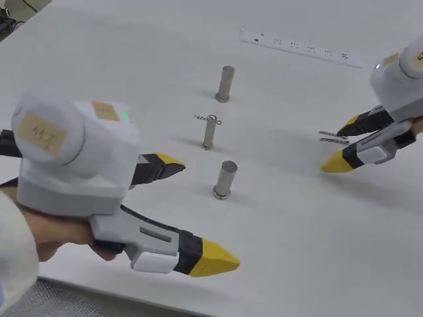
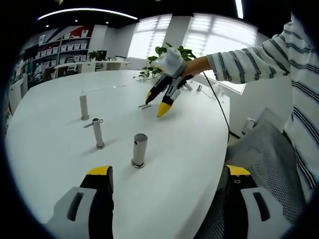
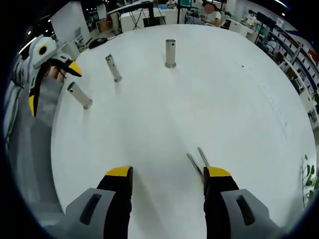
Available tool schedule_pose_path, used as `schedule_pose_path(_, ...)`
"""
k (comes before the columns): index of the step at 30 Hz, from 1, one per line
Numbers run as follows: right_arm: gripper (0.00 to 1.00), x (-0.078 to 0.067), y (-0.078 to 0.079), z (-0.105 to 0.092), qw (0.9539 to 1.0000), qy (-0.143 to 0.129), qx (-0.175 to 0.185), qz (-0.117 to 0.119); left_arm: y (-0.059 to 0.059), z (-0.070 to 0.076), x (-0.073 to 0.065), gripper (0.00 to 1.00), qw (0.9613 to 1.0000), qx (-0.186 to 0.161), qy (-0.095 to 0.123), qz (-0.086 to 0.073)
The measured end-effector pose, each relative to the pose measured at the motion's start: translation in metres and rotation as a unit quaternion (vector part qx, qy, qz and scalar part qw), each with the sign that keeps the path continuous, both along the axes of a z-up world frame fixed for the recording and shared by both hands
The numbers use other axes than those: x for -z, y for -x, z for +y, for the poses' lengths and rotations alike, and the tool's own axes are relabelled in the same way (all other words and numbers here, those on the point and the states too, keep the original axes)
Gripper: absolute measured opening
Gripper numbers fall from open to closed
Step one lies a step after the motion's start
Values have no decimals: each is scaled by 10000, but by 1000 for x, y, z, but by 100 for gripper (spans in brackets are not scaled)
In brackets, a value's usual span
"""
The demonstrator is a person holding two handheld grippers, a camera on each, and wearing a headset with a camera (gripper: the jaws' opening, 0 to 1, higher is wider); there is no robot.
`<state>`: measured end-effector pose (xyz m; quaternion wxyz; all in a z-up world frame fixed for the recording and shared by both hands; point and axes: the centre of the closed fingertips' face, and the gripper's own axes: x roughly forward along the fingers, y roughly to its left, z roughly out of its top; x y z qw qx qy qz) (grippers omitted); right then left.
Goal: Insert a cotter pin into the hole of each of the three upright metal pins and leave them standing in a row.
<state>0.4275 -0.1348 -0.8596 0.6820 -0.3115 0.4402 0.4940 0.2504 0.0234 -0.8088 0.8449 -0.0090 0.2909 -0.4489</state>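
Observation:
Three upright metal pins stand in a row on the white table: the far pin point(image 1: 225, 84), the middle pin point(image 1: 210, 132) and the near pin point(image 1: 225, 179). A cotter pin point(image 1: 208, 119) sits through the top of the middle pin point(image 2: 98, 133). Two loose cotter pins point(image 1: 334, 137) lie flat on the table to the right. My right gripper point(image 1: 338, 145) is open around them; in its own view they point(image 3: 197, 160) lie just inside its right fingertip point(image 3: 217, 174). My left gripper point(image 1: 195, 211) is open and holds nothing, a little short of the near pin point(image 2: 139, 149).
A white power strip point(image 1: 301, 47) lies at the far side of the table. The table's front edge runs close under my left gripper. A mesh chair point(image 2: 259, 149) stands beside the table, and a person's striped sleeve point(image 2: 249, 59) reaches in.

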Motion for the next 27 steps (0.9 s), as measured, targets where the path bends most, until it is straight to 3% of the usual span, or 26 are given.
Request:
schedule_pose_path(6,55,2,-3,-3,9994,-74,282,168,-1,1,1,91,9999,-106,31,52)
schedule_pose_path(12,53,3,-4,-6,9993,-32,332,186,-1,2,2,90,9999,-123,28,78)
schedule_pose_path(16,47,2,-7,-4,9986,-116,482,168,0,2,3,90,9998,-154,21,142)
schedule_pose_path(19,44,1,-11,-6,9991,-1,412,27,0,3,4,90,9997,-170,18,153)
schedule_pose_path(25,31,5,-5,-9,9989,146,419,172,-1,2,3,88,9997,-188,21,141)
schedule_pose_path(27,30,5,-6,-9,9990,141,412,123,-2,2,2,86,9997,-199,25,104)
